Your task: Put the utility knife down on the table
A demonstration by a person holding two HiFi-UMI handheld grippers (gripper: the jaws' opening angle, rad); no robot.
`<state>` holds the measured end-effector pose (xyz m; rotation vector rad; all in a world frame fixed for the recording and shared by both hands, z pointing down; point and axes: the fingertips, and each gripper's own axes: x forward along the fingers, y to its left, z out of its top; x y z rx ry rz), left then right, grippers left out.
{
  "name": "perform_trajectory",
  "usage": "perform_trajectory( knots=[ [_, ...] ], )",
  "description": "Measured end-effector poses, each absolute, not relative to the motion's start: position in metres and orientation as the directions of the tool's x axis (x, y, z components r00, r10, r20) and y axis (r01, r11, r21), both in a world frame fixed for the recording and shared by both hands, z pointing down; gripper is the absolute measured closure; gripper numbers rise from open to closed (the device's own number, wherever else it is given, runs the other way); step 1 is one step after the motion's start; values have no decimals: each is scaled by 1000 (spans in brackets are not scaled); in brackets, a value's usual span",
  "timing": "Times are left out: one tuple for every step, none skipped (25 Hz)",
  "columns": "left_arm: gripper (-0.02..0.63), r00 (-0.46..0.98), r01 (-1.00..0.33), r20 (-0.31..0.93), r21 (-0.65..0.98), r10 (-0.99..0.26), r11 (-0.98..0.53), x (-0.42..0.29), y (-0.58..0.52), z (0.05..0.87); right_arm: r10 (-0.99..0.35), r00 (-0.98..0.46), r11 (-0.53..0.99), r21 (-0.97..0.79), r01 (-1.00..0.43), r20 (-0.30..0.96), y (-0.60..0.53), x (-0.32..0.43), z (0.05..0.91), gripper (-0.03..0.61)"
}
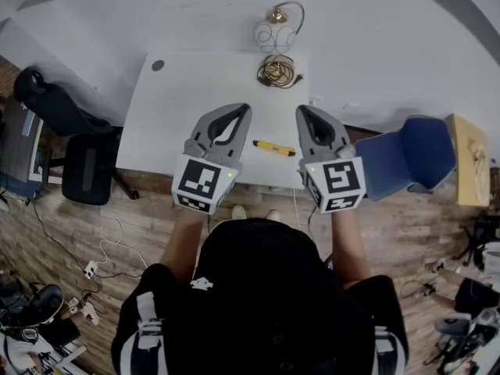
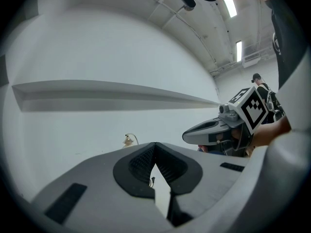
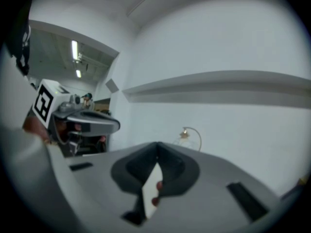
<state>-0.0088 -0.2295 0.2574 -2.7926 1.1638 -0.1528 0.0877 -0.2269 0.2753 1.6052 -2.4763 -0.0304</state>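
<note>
A yellow utility knife (image 1: 274,148) lies flat on the white table (image 1: 180,108) near its front edge, between my two grippers and apart from both. My left gripper (image 1: 242,109) hovers over the table to the knife's left, its jaws closed tip to tip and empty. My right gripper (image 1: 303,109) is held to the knife's right, also shut with nothing in it. In the left gripper view the left gripper (image 2: 155,144) has its tips touching. The right gripper view shows the right gripper (image 3: 158,143) the same way. The knife is hidden in both gripper views.
A brass lamp with a glass globe (image 1: 275,30) stands at the table's far edge, with a coiled cable (image 1: 277,71) in front of it. A black office chair (image 1: 70,147) is left of the table, and a blue chair (image 1: 410,156) and a wooden cabinet (image 1: 469,158) are to its right.
</note>
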Motion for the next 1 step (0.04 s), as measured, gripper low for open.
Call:
perform_trajectory(
  knots=[
    [597, 701, -701, 50, -142, -712, -699, -9, -230, 258, -906, -397, 415, 122, -902, 147, -227, 87, 275, 545]
  ],
)
